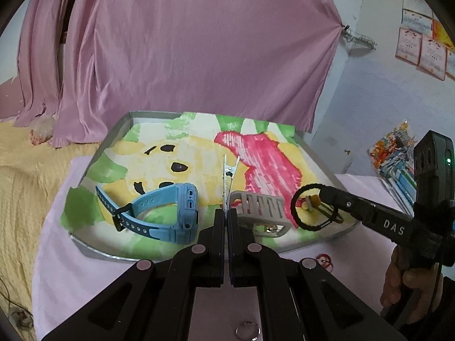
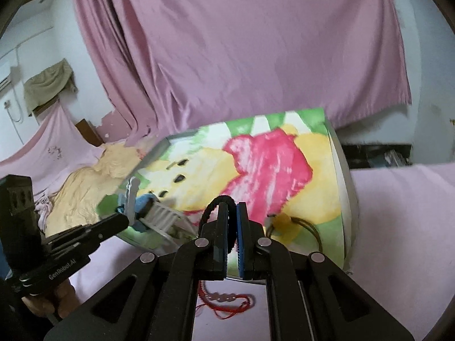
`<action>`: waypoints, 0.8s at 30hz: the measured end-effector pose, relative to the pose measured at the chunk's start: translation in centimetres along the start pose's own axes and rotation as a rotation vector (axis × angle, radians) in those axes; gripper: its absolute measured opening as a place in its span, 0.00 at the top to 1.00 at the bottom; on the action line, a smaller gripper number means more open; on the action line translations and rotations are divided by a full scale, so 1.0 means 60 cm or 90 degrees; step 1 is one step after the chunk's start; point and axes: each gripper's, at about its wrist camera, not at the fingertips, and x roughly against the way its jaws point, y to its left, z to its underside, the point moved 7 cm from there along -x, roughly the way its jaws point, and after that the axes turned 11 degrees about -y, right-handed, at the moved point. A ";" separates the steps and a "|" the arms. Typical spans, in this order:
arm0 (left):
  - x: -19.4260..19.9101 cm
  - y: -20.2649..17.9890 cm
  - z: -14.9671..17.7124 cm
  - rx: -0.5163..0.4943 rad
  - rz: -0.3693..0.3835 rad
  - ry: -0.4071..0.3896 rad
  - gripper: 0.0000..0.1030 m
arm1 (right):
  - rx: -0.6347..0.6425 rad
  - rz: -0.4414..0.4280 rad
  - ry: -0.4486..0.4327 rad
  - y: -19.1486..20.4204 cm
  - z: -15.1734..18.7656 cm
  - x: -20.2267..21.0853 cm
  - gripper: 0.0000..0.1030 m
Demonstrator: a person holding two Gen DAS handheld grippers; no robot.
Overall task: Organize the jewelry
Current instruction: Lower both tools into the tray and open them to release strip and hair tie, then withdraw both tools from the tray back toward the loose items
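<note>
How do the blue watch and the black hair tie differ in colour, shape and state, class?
The blue watch lies free on the tray; the black hair tie is pinched in the right claw, above the tray.
The watch is light blue, the tie black.
The watch has a blocky case and a holed strap; the tie is a plain fuzzy loop.
Both are closed loops.

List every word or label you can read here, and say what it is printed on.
"DAS": on the right gripper arm, left wrist view.
"GenRobot.AI": on the left gripper arm, right wrist view.
Wall certificates: print too small to read.
Colourful packet: blurred, unreadable.
</note>
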 end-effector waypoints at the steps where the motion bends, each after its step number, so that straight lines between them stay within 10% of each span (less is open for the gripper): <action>1: -0.006 0.001 0.002 0.000 -0.004 0.006 0.98 | -0.002 0.001 0.006 -0.002 0.005 -0.006 0.95; 18: -0.034 0.006 0.026 -0.009 -0.029 0.056 0.97 | 0.003 0.018 0.069 -0.013 0.043 -0.057 0.93; 24: -0.016 -0.001 0.023 -0.011 -0.013 0.041 0.74 | 0.024 0.029 0.035 -0.009 0.033 -0.031 0.63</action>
